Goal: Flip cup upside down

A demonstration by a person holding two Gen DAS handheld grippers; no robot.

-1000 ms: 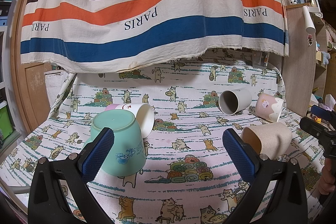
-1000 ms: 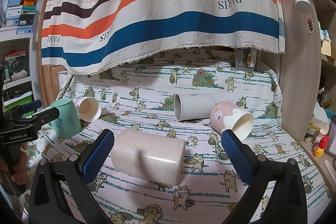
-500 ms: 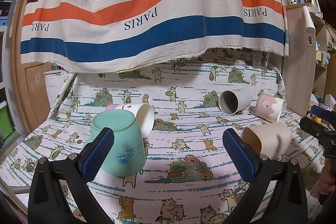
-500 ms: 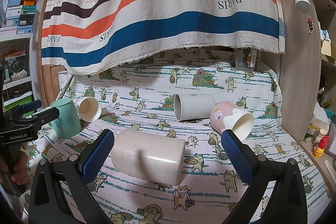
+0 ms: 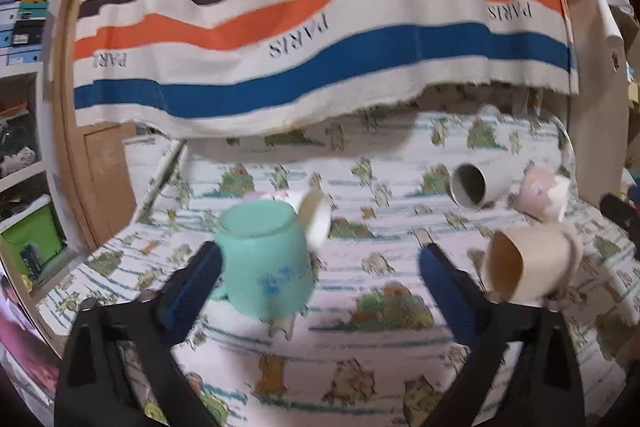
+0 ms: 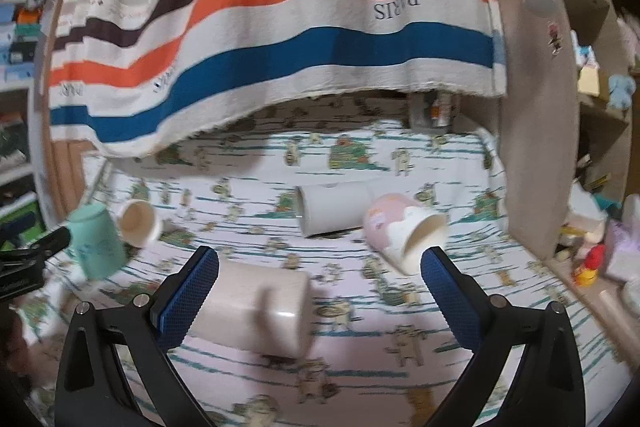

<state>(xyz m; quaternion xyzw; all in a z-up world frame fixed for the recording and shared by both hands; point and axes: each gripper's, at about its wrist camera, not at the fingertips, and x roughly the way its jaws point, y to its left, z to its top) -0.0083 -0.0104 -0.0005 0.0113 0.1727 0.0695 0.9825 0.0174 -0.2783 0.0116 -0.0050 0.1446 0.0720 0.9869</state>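
Left claw [image 5: 320, 271] open, level, beside inverted teal cup [image 5: 266, 259]; right claw [image 6: 320, 275] open over beige cup [image 6: 256, 307] lying sideways.

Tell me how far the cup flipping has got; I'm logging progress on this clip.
Done: the mint cup already stands bottom up on the cat-print cloth. In hand: nothing; the left gripper and right gripper are both open, the right one framing the beige mug. Left: that mug, the cream cup, the grey tumbler and the pink cup all lie on their sides.
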